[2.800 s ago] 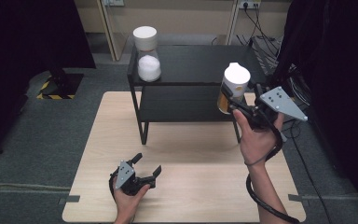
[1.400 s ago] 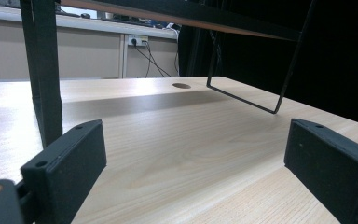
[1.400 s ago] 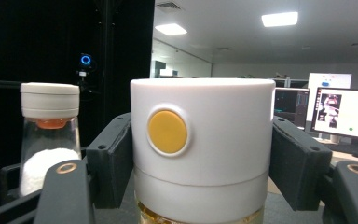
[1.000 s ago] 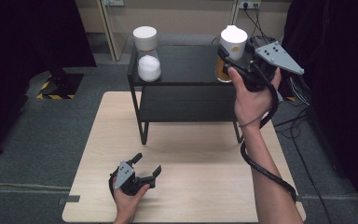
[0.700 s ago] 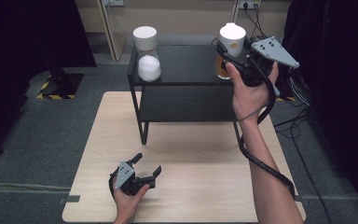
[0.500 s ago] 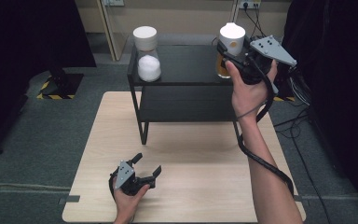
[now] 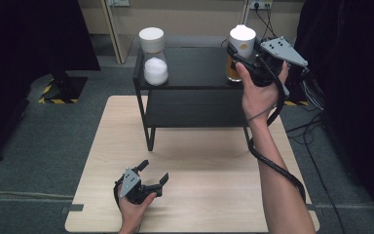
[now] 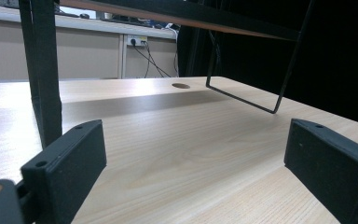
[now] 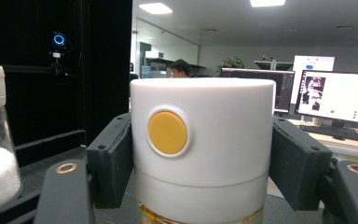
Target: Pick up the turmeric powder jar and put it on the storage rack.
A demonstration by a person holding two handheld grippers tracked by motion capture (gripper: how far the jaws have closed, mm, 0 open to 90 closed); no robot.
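White plastic caps the jar [image 7: 241, 51] that the right tool [image 7: 247, 54] has clamped between its two black jaws; in the right gripper view the pads [image 9: 110, 158] press on both sides of the lid, whose yellow dot faces the camera, with amber contents showing just below. The jar stands upright, its long axis vertical, over the right end of the black shelf's [image 7: 195, 73] top board; whether its base already touches the board I cannot tell. A second jar [image 7: 153, 54], white-lidded and holding white grains, stands at the left end of the same board, well apart. The coming move seems to turn on the jar's base and the board beneath it: the tool holds the jar from its near right side, so setting it down would call for a straight descent with the axis kept vertical, then a parting of the jaws and a retreat toward the near right. The left tool [image 7: 152, 176] rests on the wooden bench [image 7: 209, 161] at the near edge, jaws apart and empty, far from both jars; the right hand [image 7: 258, 95] is plainly the nearer.
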